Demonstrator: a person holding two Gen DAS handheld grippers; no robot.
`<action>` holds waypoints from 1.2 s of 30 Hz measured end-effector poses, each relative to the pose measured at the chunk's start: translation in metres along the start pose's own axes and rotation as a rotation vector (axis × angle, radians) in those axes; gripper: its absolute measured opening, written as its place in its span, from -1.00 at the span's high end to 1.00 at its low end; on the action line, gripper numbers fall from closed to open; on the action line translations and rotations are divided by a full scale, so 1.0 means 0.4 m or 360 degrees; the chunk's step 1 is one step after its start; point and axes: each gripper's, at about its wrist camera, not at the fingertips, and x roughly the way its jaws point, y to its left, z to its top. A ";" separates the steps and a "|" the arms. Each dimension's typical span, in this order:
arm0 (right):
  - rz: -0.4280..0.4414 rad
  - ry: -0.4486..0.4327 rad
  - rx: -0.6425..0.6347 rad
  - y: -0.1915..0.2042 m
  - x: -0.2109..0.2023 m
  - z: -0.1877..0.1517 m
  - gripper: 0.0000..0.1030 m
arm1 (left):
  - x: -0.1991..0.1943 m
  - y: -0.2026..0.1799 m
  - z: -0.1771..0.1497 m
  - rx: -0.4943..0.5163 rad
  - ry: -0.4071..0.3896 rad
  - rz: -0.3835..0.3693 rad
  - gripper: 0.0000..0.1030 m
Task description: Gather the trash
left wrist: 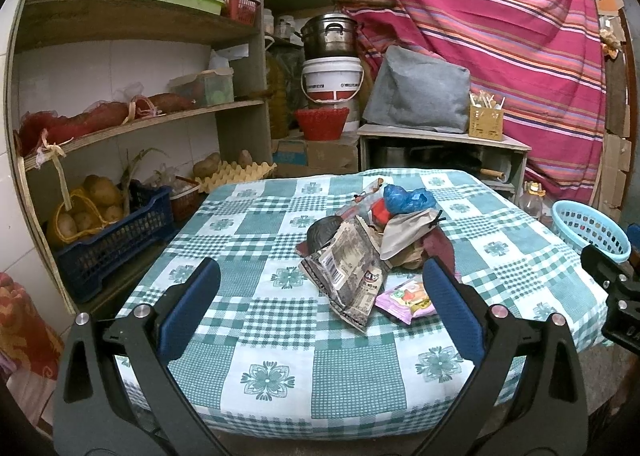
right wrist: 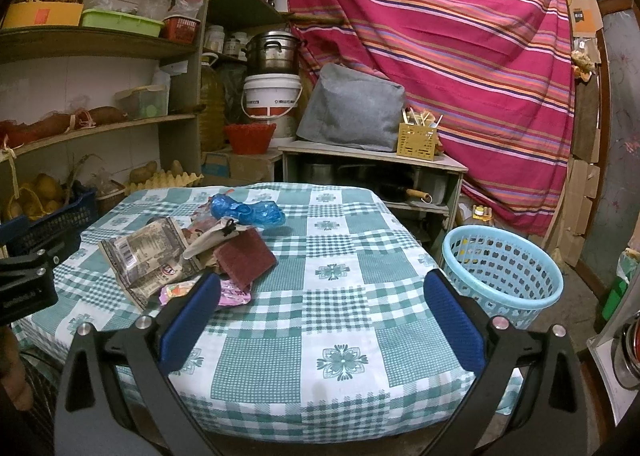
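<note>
A heap of trash lies on the green checked table (left wrist: 280, 336) (right wrist: 352, 320): a grey printed wrapper (left wrist: 348, 276) (right wrist: 148, 256), a pink snack packet (left wrist: 406, 300) (right wrist: 232, 292), a blue plastic bag (left wrist: 406, 197) (right wrist: 248, 211), a dark red pad (right wrist: 244, 254) and crumpled paper (left wrist: 408, 232). My left gripper (left wrist: 322, 308) hangs open just in front of the heap, empty. My right gripper (right wrist: 322, 312) is open over the table's right half, its left finger (right wrist: 192, 320) beside the pink packet. A light blue basket (right wrist: 504, 276) (left wrist: 588, 230) stands on the floor right of the table.
Wooden shelves (left wrist: 132, 123) with boxes, potatoes and a dark blue crate (left wrist: 112, 240) fill the left side. A low cabinet (right wrist: 372, 159) with a grey cushion and a yellow holder stands behind the table. A striped red cloth (right wrist: 440, 55) hangs at the back.
</note>
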 end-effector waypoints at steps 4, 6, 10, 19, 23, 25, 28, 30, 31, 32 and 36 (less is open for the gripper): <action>-0.0018 -0.0006 0.0006 -0.019 0.001 -0.009 -0.92 | 0.021 0.002 -0.007 -0.0003 0.0021 0.0014 -0.90; -0.0018 0.0000 0.0017 -0.029 0.007 -0.009 -0.92 | 0.022 0.003 -0.007 0.0000 0.0021 0.0017 -0.90; -0.0030 0.0029 0.0042 -0.039 0.025 0.002 -0.92 | 0.030 0.005 -0.006 -0.0001 0.0027 0.0029 -0.90; -0.0007 0.0072 0.0032 -0.043 0.051 0.050 -0.92 | 0.048 0.003 0.034 0.0019 0.0050 0.0030 -0.90; 0.0021 0.0107 -0.0006 -0.033 0.069 0.081 -0.92 | 0.060 0.011 0.058 0.0008 0.0077 -0.0005 -0.90; 0.0063 0.0127 -0.0042 -0.022 0.080 0.101 -0.92 | 0.068 0.015 0.073 0.0011 0.0071 -0.0005 -0.90; 0.0087 0.0098 -0.0086 -0.004 0.088 0.137 -0.92 | 0.075 0.018 0.102 0.0025 0.0030 0.0014 -0.90; 0.0097 0.0074 -0.0122 0.013 0.095 0.165 -0.92 | 0.082 0.018 0.121 0.0040 0.0008 0.0032 -0.90; 0.0101 0.0067 -0.0132 0.018 0.099 0.175 -0.92 | 0.085 0.019 0.127 0.0046 -0.0002 0.0040 -0.90; 0.0108 0.0054 -0.0143 0.025 0.103 0.187 -0.92 | 0.089 0.020 0.136 0.0052 -0.0012 0.0049 -0.90; 0.0137 0.0034 -0.0186 0.050 0.133 0.212 -0.92 | 0.112 0.034 0.153 0.0055 -0.0026 0.0075 -0.90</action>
